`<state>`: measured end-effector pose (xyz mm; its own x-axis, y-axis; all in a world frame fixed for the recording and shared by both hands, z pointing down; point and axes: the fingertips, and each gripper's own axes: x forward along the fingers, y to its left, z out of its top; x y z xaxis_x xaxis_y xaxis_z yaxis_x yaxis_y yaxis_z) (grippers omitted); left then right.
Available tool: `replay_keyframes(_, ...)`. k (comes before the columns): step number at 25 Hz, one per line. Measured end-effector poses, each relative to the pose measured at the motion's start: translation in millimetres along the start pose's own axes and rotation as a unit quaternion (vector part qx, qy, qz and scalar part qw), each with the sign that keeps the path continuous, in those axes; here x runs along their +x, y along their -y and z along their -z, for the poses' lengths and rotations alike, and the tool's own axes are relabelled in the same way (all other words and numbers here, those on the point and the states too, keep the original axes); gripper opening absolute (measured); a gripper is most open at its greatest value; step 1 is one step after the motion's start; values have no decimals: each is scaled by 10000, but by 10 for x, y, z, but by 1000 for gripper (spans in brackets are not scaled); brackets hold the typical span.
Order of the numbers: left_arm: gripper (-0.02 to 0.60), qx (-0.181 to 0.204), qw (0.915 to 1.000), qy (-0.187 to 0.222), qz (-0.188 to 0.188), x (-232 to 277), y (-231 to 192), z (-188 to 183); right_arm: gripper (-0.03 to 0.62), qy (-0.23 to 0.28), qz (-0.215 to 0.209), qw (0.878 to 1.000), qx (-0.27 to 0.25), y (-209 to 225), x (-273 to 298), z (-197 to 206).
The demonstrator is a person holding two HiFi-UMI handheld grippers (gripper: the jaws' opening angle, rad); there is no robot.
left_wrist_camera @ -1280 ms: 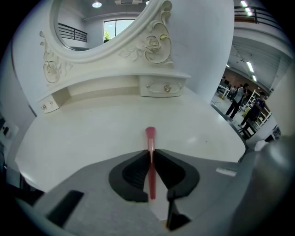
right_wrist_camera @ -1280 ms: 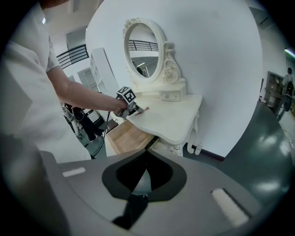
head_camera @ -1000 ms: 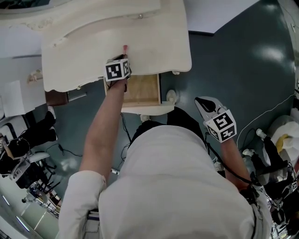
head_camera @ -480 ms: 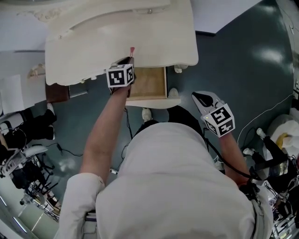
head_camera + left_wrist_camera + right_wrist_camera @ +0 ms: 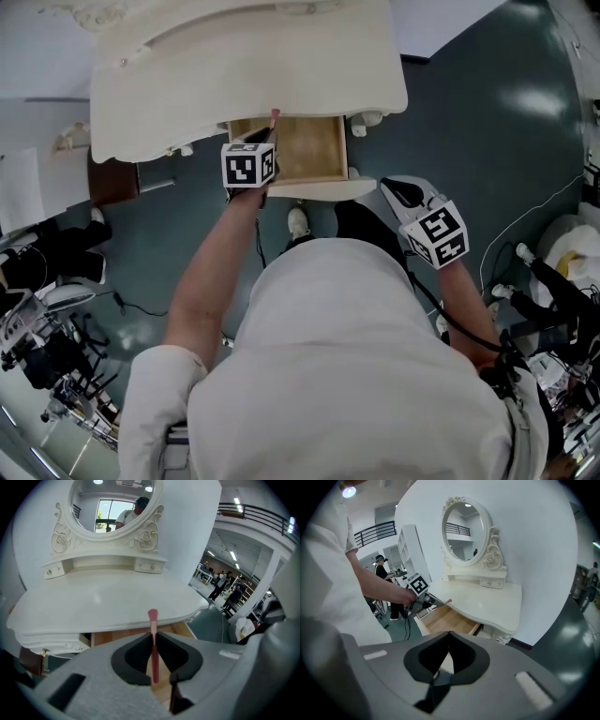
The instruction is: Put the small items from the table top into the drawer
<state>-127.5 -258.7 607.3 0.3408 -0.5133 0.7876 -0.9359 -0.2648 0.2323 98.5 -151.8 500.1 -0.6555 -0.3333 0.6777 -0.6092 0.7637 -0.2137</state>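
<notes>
The left gripper [image 5: 266,139] has drawn back from the white bench [image 5: 244,66]. Its jaws pinch a pink brush [image 5: 275,115], now over the open wooden drawer [image 5: 314,150]. The right gripper [image 5: 394,187] hangs with jaws closed and empty above the dark green floor [image 5: 469,112].

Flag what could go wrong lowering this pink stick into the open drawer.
The left gripper pinches the thin pink stick only at its jaw tips; it may slip. Its tip, by the white tabletop edge, could catch. Released beside the wall of the wooden drawer, it might miss.
</notes>
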Motion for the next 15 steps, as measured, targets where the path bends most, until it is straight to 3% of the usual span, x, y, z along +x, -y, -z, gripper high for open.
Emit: replay_keyframes(15, 44, 225, 9981, -506, 273, 199, -56, 528, 2, -113, 346, 9991, 201, -338, -60, 161)
